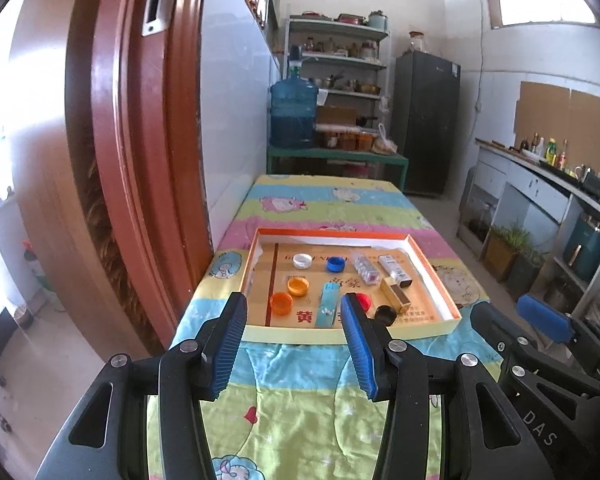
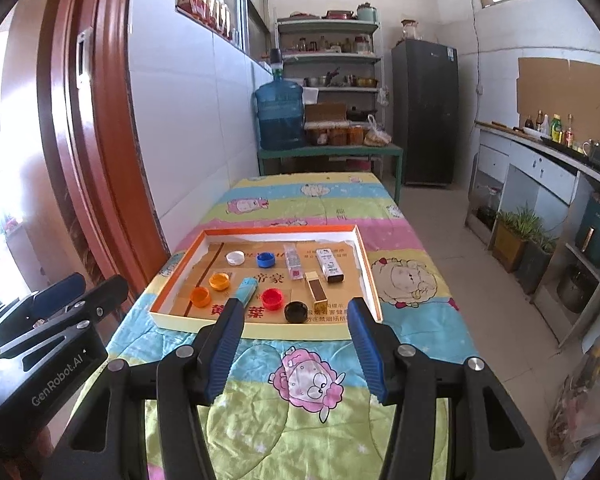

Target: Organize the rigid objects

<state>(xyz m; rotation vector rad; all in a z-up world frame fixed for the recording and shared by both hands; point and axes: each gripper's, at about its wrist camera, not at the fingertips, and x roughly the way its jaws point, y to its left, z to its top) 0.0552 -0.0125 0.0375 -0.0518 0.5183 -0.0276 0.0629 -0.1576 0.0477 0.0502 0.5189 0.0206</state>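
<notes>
This is a home kitchen. At the far wall, upper centre of the frame, an open shelf rack holds pots and jars beside a dark refrigerator. A blue water jug stands left of them, and along the right edge a counter carries condiment bottles.

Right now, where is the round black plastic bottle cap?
The black cap lies in the shallow orange-rimmed cardboard tray, near its front edge, between the red cap and the gold box.
</notes>
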